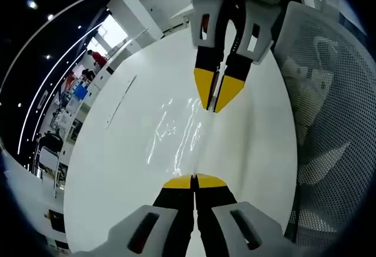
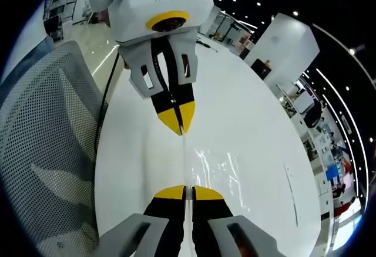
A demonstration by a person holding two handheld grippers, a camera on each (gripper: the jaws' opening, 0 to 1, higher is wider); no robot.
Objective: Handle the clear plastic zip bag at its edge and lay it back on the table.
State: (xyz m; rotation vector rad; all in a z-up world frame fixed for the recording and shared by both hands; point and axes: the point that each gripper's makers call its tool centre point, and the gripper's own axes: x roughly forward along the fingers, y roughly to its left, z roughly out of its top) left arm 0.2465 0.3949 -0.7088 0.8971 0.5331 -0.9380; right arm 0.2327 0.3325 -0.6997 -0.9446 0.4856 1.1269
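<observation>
A clear plastic zip bag [image 1: 176, 134] stretches between my two grippers just over the white table [image 1: 117, 169], and its glossy film catches the light. My left gripper [image 1: 194, 181] is shut on the bag's near edge in the left gripper view. Facing it, my right gripper [image 1: 215, 102] is shut on the opposite edge. In the right gripper view the bag [image 2: 216, 164] lies to the right of a taut edge that runs from my right gripper [image 2: 188, 192] up to my left gripper [image 2: 179, 123]. The yellow fingertips of both are pressed together.
A grey mesh chair [image 1: 329, 93] stands at the table's side, also in the right gripper view as the chair [image 2: 41, 145]. A thin flat strip [image 1: 120, 101] lies on the table beyond the bag. Desks and people fill the far office area [image 1: 76, 87].
</observation>
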